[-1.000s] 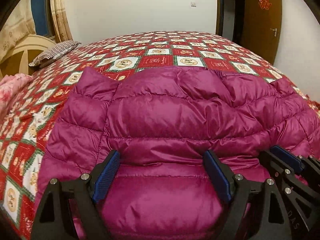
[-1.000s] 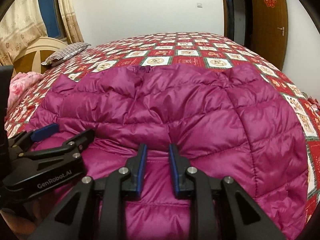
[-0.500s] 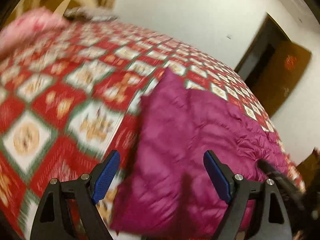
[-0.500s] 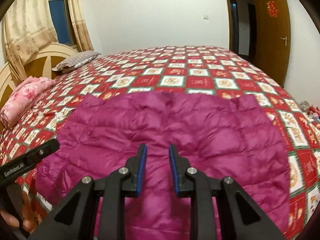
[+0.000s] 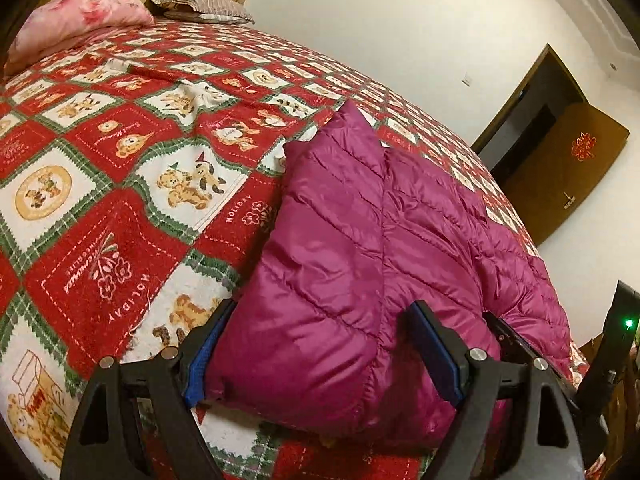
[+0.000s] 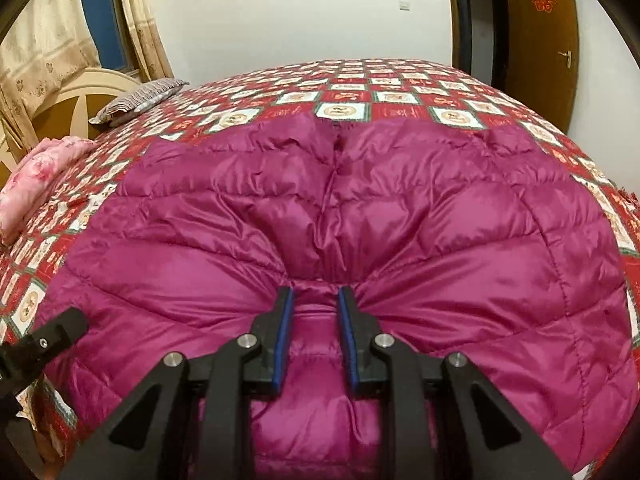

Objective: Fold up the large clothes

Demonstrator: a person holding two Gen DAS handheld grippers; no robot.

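Observation:
A magenta quilted down jacket (image 6: 360,208) lies spread on the bed, and also fills the right half of the left wrist view (image 5: 380,240). My left gripper (image 5: 320,344) is open, its jaws standing either side of the jacket's near left corner. My right gripper (image 6: 314,304) is shut on a bunched fold of the jacket's near edge, with fabric puckering toward its blue pads. The left gripper's black body (image 6: 40,344) shows at the lower left of the right wrist view.
The bed has a red, white and green patchwork quilt (image 5: 120,168). A pink folded blanket (image 5: 80,20) and a striped pillow (image 6: 140,96) lie near the headboard (image 6: 80,96). A brown door (image 6: 540,40) stands at the far right.
My left gripper swung from the jacket's middle to its left corner and stayed open. My right gripper rose and then came back down, shut on the near edge of the jacket.

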